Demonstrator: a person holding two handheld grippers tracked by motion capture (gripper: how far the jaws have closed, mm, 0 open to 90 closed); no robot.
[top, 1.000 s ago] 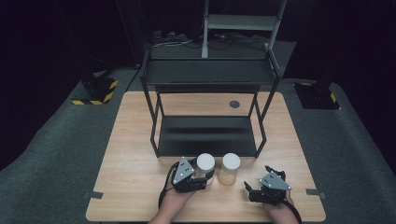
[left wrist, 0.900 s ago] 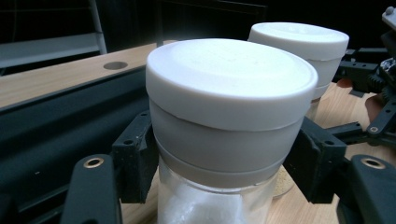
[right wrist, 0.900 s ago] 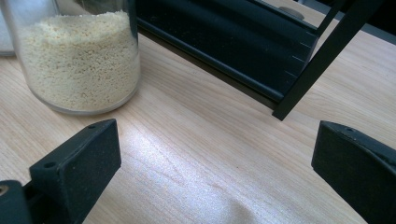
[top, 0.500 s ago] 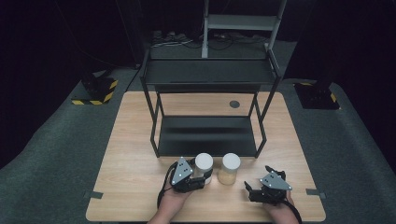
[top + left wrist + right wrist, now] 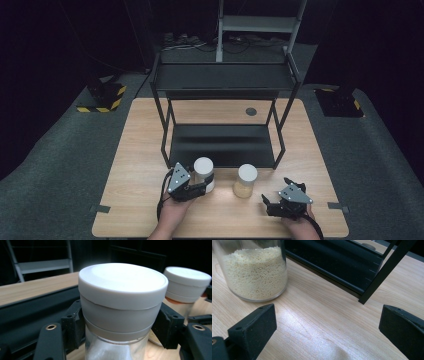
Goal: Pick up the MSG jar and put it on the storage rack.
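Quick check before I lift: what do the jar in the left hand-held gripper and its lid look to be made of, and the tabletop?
Jar: clear glass or hard plastic, glossy; white contents show through.
Lid: matte white, likely plastic; smooth moulded rim with a seam.
Tabletop: light wood or wood-look laminate, satin; grain lines and soft sheen.

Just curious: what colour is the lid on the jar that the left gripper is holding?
White, on the lid of the jar; the left gripper view shows it best.

Left gripper (image 5: 200, 187) fingers (image 5: 72, 323) closed around something, hand (image 5: 172, 212) low behind it; right gripper (image 5: 274, 192) fingers (image 5: 254, 326) spread wide apart.
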